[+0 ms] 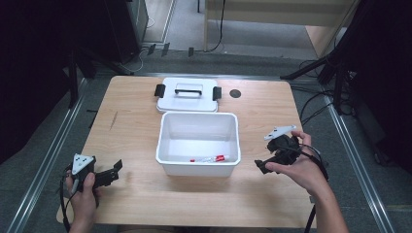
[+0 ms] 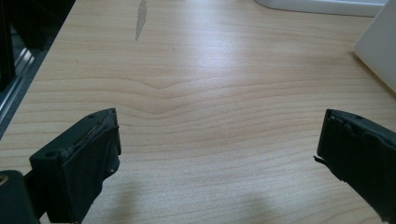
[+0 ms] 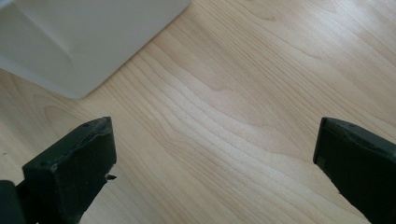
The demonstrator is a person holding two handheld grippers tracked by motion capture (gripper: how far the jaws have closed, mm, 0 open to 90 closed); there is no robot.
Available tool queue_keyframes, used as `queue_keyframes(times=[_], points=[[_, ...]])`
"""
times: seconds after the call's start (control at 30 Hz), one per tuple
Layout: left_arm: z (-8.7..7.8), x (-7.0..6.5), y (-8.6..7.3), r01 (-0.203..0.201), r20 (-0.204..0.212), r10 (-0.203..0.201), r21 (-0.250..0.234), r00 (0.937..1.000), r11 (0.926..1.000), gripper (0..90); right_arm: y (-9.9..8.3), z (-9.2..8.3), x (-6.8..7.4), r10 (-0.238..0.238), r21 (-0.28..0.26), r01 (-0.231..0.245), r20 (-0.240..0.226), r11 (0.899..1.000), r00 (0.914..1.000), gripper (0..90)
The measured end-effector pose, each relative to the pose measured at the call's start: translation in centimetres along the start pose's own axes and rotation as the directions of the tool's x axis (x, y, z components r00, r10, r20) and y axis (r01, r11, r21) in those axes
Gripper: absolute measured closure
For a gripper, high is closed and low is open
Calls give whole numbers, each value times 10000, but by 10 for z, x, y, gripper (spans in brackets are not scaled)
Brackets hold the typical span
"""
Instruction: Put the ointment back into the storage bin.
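Right gripper (image 1: 265,162): jaws spread wide, nothing between them — bare wood below.
Left gripper (image 1: 112,171): spread too, empty.
Tube (image 1: 210,158): inside my white bin (image 1: 198,167).
Lid (image 1: 187,95): just behind the bin.

The high view looks forward and down from above the person's side, taking in the whole wooden counter (image 1: 131,145) from well back. The left gripper view rides low and close over the counter, looking along its jaws toward the white bin (image 2: 380,46). The right gripper view looks steeply down, close; both share that bin (image 3: 84,37) with the high view.
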State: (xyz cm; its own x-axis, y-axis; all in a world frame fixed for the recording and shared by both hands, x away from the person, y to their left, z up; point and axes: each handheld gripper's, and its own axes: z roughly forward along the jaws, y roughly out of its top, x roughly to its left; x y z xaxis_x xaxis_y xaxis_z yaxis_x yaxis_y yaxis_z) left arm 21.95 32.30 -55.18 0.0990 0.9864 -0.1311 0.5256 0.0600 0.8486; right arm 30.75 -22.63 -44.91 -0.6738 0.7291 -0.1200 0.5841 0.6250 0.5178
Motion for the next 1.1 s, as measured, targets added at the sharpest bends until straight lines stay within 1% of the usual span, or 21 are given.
queue_keyframes(times=[0.07,0.1,0.13,0.2,0.23,0.33,0.4,0.5,0.6,0.63,0.67,0.7,0.73,0.77,0.83,0.87,0.9,0.93,1.0,1.07,1.1], points=[[0,0,0,0,-3,0,0,10000,10000,0,-9,3,0,96,-247,-94,87,9997,9999,0],[0,0,0,0,-3,0,0,10000,10000,1,-9,3,0,96,-247,-94,87,9997,9999,0],[0,0,0,-16,-9,16,10,10000,10000,0,-19,7,1,241,-446,-232,202,9987,9995,0],[0,0,0,-30,-12,30,23,10000,10000,1,-22,9,1,301,-470,-290,236,9985,9993,0],[0,0,0,-17,-15,17,16,10000,10000,0,-33,14,2,493,-586,-463,508,9972,9975,0],[0,-1,0,-13,-20,13,17,10000,10000,0,-47,20,2,844,-804,-782,767,9937,9935,0],[0,-1,0,-28,-44,28,21,10000,10000,1,-51,21,1,894,-884,-823,804,9927,9927,0],[0,-1,0,-36,-63,36,5,10000,10000,0,-70,27,0,1163,-1276,-1054,817,9862,9898,0],[0,-1,0,-44,-68,44,-1,10000,10000,0,-78,29,0,1299,-1461,-1169,824,9823,9881,0],[0,-1,0,-66,-66,66,9,10000,10000,0,-87,31,-1,1528,-1653,-1381,801,9765,9850,0],[0,-1,0,-66,-66,66,9,10000,10000,0,-87,31,-1,1528,-1653,-1381,801,9765,9850,0],[0,-2,0,-68,-73,68,-9,10000,10000,1,-94,32,-4,1753,-1812,-1588,791,9705,9813,0],[0,-2,0,-68,-73,68,-9,10000,10000,1,-94,32,-4,1753,-1812,-1588,791,9705,9813,0],[0,-2,0,-93,-87,93,-15,9999,10000,1,-103,34,-7,2038,-2006,-1843,811,9622,9756,0],[0,-2,0,-102,-94,102,-20,9999,9999,0,-106,34,-7,2106,-2062,-1902,817,9599,9742,0],[0,-2,0,-107,-86,107,-23,9999,9999,1,-114,34,-10,2357,-2251,-2119,844,9510,9682,0],[0,-2,0,-107,-86,107,-23,9999,9999,1,-114,34,-10,2357,-2251,-2119,844,9510,9682,0],[0,-2,0,-115,-63,115,-25,9999,9999,0,-124,33,-13,2594,-2472,-2319,846,9408,9621,0],[0,-1,0,-88,-49,88,-22,9999,10000,0,-131,33,-15,2780,-2631,-2454,943,9331,9559,0],[0,-2,0,-101,-56,102,4,9999,9999,1,-138,32,-18,3088,-2822,-2734,885,9196,9470,0],[0,-2,0,-96,-75,96,-37,9999,9999,1,-138,32,-18,3088,-2822,-2734,885,9196,9470,0]])
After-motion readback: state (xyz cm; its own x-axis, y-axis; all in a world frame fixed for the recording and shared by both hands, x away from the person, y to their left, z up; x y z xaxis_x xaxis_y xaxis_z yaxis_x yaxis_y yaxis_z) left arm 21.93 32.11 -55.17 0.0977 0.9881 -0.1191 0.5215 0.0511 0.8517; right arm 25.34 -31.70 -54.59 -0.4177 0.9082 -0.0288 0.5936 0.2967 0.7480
